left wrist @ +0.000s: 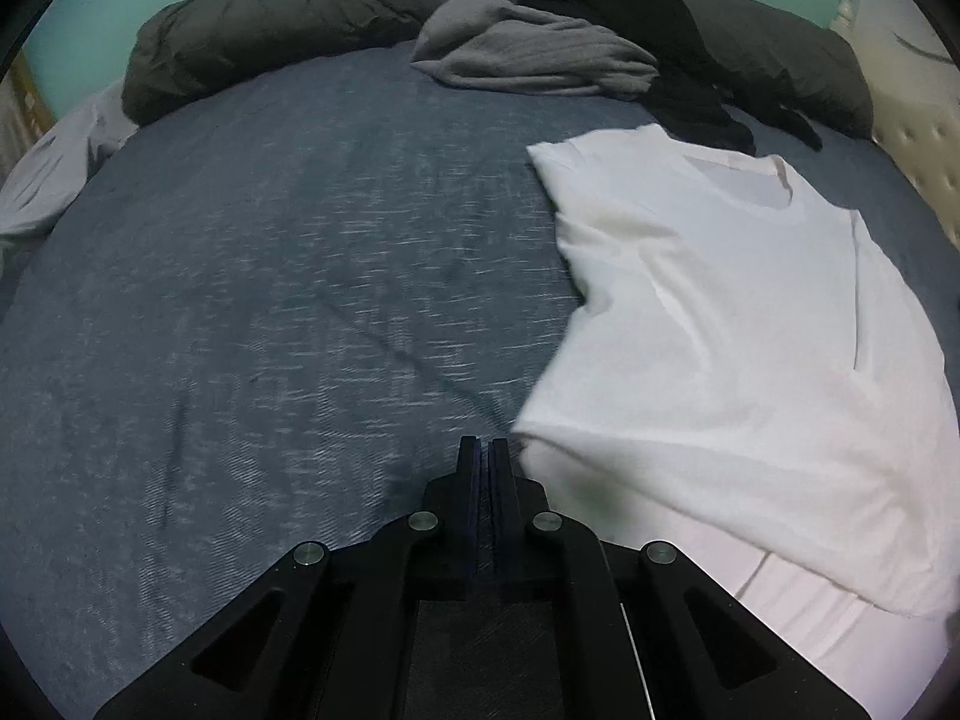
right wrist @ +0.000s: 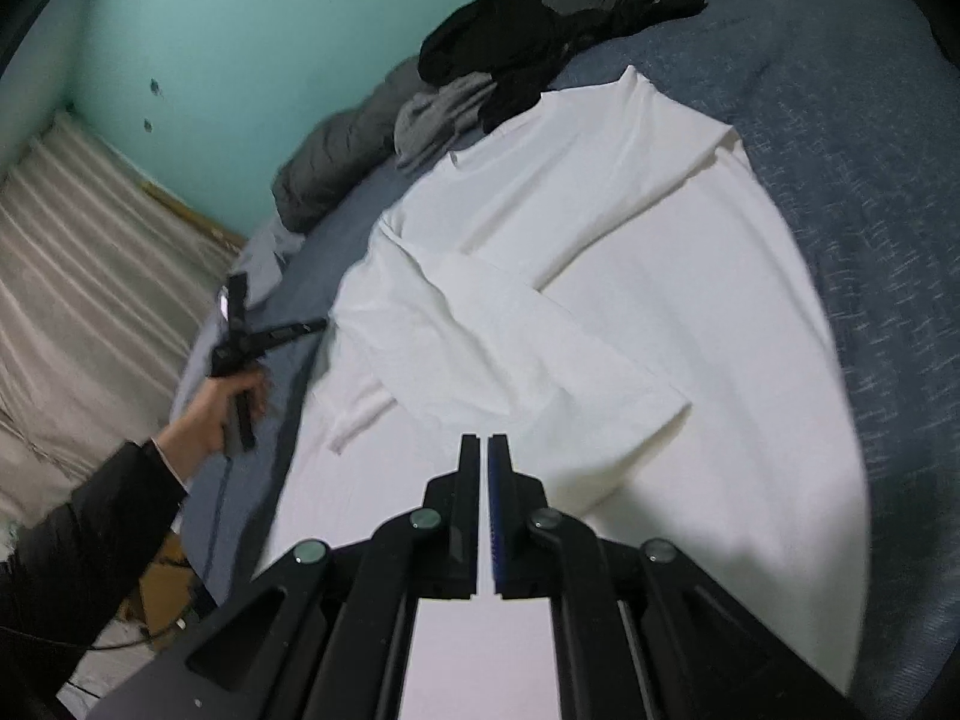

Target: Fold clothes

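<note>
A white T-shirt (left wrist: 720, 312) lies flat on the blue bed sheet (left wrist: 270, 300), collar toward the far side. In the right wrist view one side of the T-shirt (right wrist: 600, 276) is folded over its middle. My left gripper (left wrist: 485, 443) is shut with nothing between its fingers, just left of the shirt's near edge and over bare sheet. From the right wrist view that left gripper (right wrist: 318, 324) is held in a hand (right wrist: 222, 408) beside the shirt's left edge. Over the shirt's near part, my right gripper (right wrist: 485, 443) is shut on nothing.
A grey garment (left wrist: 528, 54) and a black garment (left wrist: 630, 18) lie bunched beyond the shirt's collar. A dark grey duvet (left wrist: 270, 18) runs along the far side against a teal wall (right wrist: 240, 30). A pale pillow (left wrist: 54, 180) lies at far left. A black sleeve (right wrist: 90, 540) reaches in.
</note>
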`<state>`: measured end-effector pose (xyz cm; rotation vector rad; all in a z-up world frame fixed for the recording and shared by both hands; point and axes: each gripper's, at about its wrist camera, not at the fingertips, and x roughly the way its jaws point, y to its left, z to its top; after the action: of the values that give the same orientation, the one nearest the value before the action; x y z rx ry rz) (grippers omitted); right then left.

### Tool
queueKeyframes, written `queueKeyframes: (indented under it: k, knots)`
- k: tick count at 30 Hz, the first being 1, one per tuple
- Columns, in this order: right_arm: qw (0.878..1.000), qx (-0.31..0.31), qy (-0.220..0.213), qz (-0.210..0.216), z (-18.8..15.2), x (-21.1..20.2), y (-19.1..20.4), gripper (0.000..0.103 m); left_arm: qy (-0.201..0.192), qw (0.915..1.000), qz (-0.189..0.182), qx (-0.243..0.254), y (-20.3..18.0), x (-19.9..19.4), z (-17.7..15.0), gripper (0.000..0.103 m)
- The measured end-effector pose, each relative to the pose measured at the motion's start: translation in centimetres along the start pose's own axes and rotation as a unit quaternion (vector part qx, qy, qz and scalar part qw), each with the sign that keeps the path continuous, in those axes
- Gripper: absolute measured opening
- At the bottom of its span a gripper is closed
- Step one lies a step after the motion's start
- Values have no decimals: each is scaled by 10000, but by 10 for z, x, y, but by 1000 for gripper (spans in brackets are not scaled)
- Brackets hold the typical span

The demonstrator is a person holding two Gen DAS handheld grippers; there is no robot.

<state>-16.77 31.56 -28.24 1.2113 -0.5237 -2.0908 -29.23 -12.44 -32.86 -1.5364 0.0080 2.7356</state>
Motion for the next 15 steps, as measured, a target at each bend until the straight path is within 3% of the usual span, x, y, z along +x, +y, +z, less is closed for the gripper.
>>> queueKeyframes:
  k: [3, 4, 5, 6, 11, 15]
  knots:
    - [9990, 255, -353, -138, 6, -15, -8, 8, -39, 9999, -3, -98, 9, -9, -2, 3]
    - [9983, 359, -409, -229, 7, -15, -12, 14, -50, 9999, -11, -99, 11, -11, -3, 3]
    - [9976, 438, -400, -344, 8, -11, -17, 29, -48, 9999, -20, -90, 11, -11, -3, 3]
    - [9971, 486, -348, -481, 8, -5, -22, 37, -41, 9999, -32, -93, 11, -11, -3, 3]
    - [9923, 597, -93, -1084, 13, 26, -40, 37, -39, 9998, -117, -136, 6, -9, 1, 3]
    - [9896, 587, 17, -1314, 14, 40, -48, 37, -58, 9998, -180, -91, 1, -8, 4, 3]
